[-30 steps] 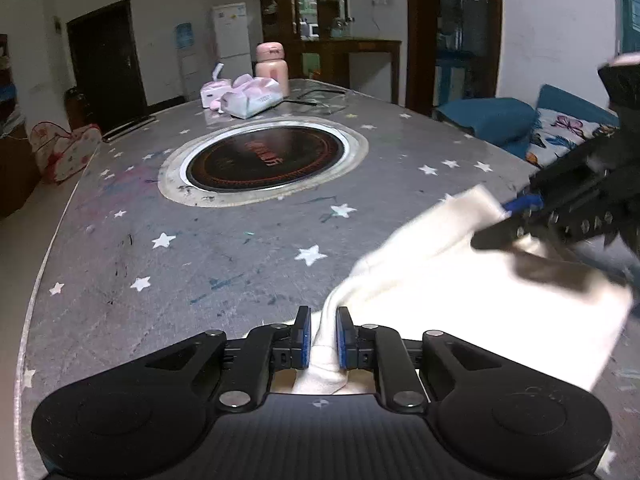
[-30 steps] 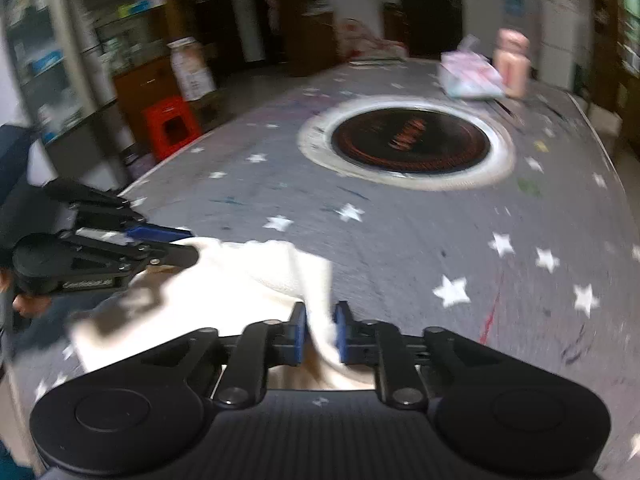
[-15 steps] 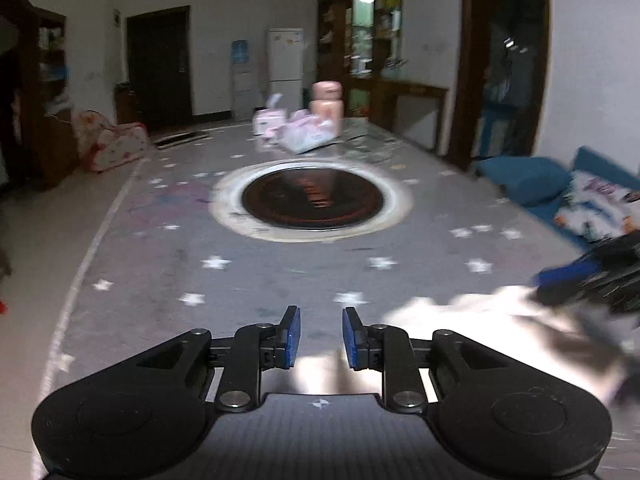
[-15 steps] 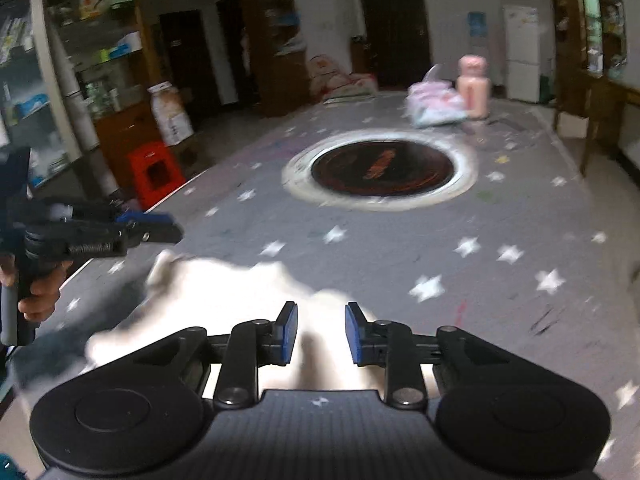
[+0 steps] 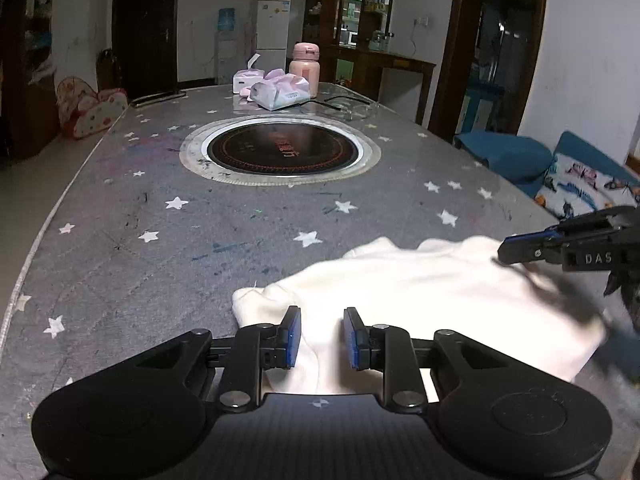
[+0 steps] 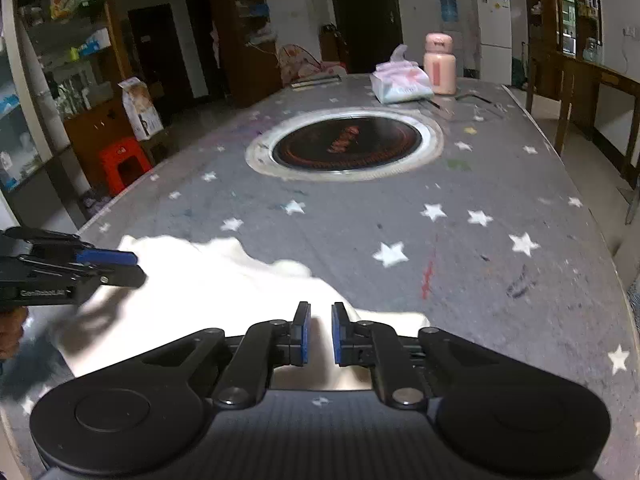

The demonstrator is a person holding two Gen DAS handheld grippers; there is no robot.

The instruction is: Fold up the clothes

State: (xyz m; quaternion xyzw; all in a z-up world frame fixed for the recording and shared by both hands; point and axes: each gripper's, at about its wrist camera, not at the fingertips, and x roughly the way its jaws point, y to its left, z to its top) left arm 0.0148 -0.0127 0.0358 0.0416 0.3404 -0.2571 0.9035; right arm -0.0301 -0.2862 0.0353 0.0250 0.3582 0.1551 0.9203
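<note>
The big star-print table (image 5: 120, 240) had a round cooktop (image 5: 280, 152) in the middle, and the white garment (image 5: 420, 292) lay rumpled on the near side of it. Left hand-held gripper (image 5: 322, 338) hung open over the cloth; the right hand-held gripper (image 6: 319, 332) had just been closing, cloth between its jaws, grip unclear.

white garment (image 5: 420, 300): near edge hidden behind the gripper body — right side motion-blurred
hand (image 6: 10, 330): cut off by the left edge
cooktop lettering (image 5: 286, 148): unreadable
</note>
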